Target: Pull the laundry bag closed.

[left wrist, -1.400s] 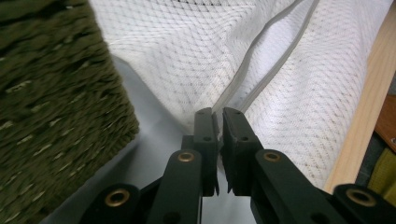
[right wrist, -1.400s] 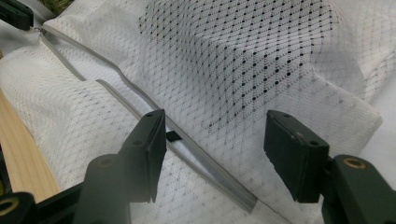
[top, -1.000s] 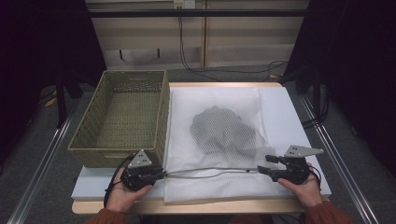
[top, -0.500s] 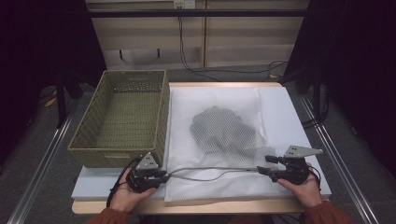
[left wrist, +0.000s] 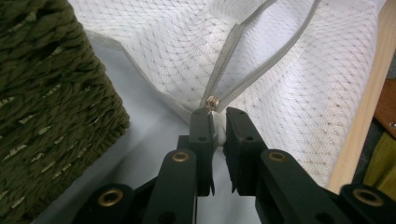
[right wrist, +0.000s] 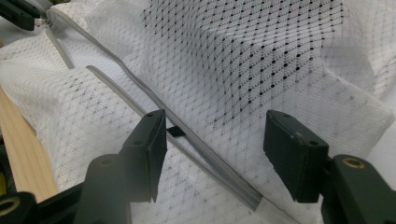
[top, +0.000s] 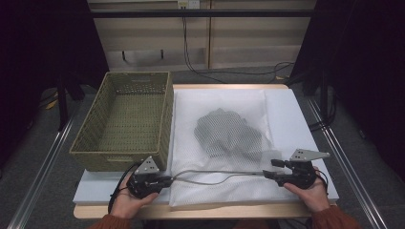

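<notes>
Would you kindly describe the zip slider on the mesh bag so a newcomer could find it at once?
Start at the white mesh laundry bag lying right of the olive woven basket. Follow its grey zip along the near edge to the left end, where the left gripper pinches it. There sits the small metal slider, the only shiny piece.

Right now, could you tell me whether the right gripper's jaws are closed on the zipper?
No, the right gripper stands open, its jaws wide apart on either side of the zipper without pressing it.
</notes>
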Tool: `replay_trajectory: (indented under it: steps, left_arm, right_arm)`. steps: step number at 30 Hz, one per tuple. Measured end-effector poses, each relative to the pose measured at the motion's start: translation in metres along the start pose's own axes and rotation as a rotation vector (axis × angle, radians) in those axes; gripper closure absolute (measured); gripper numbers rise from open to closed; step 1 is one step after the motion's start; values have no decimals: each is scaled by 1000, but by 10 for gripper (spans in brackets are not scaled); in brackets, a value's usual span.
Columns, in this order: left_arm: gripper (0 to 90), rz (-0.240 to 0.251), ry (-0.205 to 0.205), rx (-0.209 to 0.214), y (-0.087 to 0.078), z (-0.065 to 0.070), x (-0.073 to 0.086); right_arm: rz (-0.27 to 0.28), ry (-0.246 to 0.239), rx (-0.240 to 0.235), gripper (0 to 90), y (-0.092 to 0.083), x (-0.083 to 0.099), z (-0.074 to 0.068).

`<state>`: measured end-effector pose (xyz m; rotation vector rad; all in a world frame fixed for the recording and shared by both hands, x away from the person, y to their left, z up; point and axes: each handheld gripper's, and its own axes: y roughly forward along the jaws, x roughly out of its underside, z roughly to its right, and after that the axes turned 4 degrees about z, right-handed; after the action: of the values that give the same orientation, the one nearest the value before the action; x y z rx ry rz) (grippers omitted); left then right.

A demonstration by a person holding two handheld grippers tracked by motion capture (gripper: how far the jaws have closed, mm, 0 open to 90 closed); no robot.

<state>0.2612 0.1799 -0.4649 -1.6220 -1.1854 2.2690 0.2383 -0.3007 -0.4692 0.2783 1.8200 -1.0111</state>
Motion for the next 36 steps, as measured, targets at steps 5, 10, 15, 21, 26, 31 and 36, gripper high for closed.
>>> replay_trajectory:
  steps: [5,10,15,21,26,31,36]
  left_arm:
    - [821,14,-7,0,-1,1,-2]
    - [804,20,4,2,2,4,-7]
    - [780,23,-1,-18,7,7,-12]
    - [740,0,23,-13,14,12,-12]
    - [694,0,29,-1,16,11,-10]
    - [639,-8,48,6,18,13,-9]
    - [618,-5,33,-22,10,13,-7]
  right_arm:
    - [1,1,0,392,0,0,0]
    - [0,2,2,390,0,0,0]
    - [1,2,2,385,0,0,0]
    - [3,1,-9,387,0,0,0]
    - [0,-9,-20,387,0,0,-1]
    - [-5,-10,-22,386,2,0,-2]
    - [-3,-11,-28,403,1,-1,-3]
